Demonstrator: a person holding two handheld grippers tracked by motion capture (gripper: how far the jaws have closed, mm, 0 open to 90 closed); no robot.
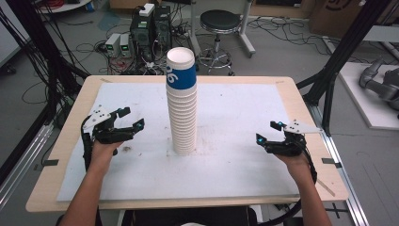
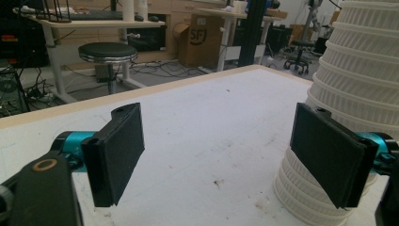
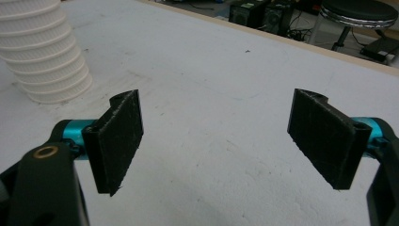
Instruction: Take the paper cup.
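Note:
A tall stack of white ribbed paper cups [image 1: 182, 110] stands upright mid-table; its top cup [image 1: 180, 69] wears a blue band with white print. To the left of the stack my left gripper [image 1: 131, 118] is held open, nothing between its pads. In the left gripper view [image 2: 221, 157] the stack's base [image 2: 348, 89] rises just behind the right jaw. My right gripper [image 1: 268, 132] rests open to the right of the stack, well apart from it. The right gripper view [image 3: 216, 141] has the stack's base [image 3: 47, 52] at the upper left and bare mat between the jaws.
A white mat [image 1: 141, 169] covers most of the wooden table [image 1: 42, 188]. A black stool [image 1: 219, 21], computer boxes [image 1: 150, 28] and loose cables lie on the floor beyond the far edge. Black frame posts [image 1: 339, 52] stand at the right.

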